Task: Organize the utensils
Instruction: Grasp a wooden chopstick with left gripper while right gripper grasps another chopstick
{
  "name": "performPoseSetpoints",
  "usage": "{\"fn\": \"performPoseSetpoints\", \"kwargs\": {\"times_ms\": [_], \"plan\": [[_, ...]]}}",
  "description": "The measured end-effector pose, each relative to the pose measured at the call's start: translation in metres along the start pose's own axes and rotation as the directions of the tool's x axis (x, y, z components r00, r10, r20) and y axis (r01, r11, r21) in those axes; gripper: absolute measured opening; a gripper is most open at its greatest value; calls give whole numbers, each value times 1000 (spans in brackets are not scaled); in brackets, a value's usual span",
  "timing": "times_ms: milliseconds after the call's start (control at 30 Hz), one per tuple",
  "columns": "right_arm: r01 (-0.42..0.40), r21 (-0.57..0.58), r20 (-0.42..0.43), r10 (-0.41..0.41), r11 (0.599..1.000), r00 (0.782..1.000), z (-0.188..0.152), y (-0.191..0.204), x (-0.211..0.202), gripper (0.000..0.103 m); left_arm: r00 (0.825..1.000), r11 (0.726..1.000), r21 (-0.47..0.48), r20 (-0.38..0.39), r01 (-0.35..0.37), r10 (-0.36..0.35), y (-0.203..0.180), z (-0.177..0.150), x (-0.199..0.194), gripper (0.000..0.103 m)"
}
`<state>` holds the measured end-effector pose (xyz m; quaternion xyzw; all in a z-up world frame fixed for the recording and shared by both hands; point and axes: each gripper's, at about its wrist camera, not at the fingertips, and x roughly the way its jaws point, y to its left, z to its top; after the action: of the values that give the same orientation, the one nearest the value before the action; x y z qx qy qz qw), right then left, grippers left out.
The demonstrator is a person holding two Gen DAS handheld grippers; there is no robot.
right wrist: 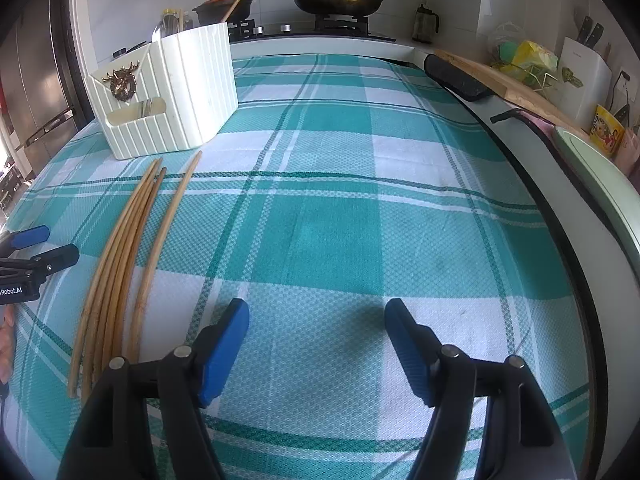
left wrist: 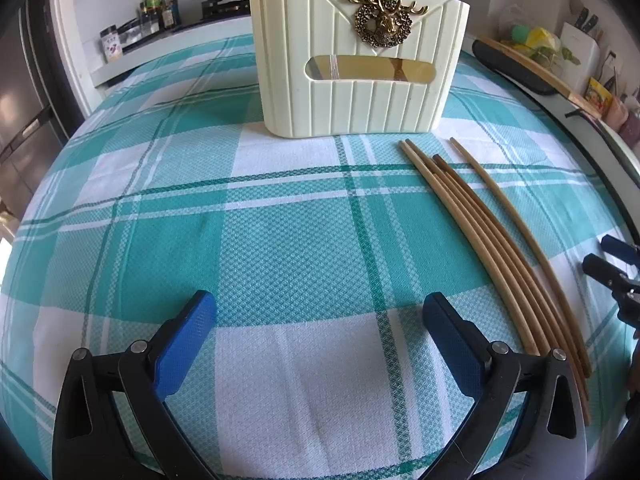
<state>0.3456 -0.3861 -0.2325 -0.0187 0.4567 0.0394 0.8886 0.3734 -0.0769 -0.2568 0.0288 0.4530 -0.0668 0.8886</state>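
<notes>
My left gripper (left wrist: 318, 320): jaws spread wide, nothing between the blue ribbed pads, hovering low over the cloth.
My right gripper (right wrist: 316, 328): also wide open and empty, over a white-and-teal square of the cloth.
Chopsticks (left wrist: 492, 236): five slim, round, tan wooden sticks lying flat on the table between my two grippers; four bunched together and touching, the fifth just beside them on the right gripper's side. Their far tips end near the holder.
Utensil holder (left wrist: 360, 92): cream plastic, ribbed with vertical grooves, curved front, an oval window low on its face and a brass-coloured deer-head emblem (left wrist: 382, 18) above it. It stands upright at the far side of the cloth, with utensils showing through the window.
Table (right wrist: 340, 208): covered by a teal and white plaid cloth with a waffle weave, lying smooth.
Open room: wide bare cloth ahead of both grippers; more free space on my right side up to the edge.
Edges: a pale raised rim (right wrist: 532, 184) curves along the right; a stove with a black pan (right wrist: 338, 0) sits beyond the far edge.
</notes>
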Motion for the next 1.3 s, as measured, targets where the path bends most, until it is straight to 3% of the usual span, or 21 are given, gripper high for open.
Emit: {"fn": "performPoseSetpoints", "kwargs": {"times_ms": [567,800,900,1300], "plan": [[1,0,2,-1,1000,1000,0,0,0,73,1000,1000,-16,-2,-2,2,-2,-1,-5,103],[0,1,2,0,1000,1000,0,0,0,73,991,985,-107,24,133,-131,-26,-1,-31,103],[0,0,2,0,1000,1000,0,0,0,73,994,989,-94,36,111,-108,-38,-1,-33,103],[0,0,3,0,1000,1000,0,0,0,73,999,1000,-5,-41,-14,14,-63,-4,-7,103]]}}
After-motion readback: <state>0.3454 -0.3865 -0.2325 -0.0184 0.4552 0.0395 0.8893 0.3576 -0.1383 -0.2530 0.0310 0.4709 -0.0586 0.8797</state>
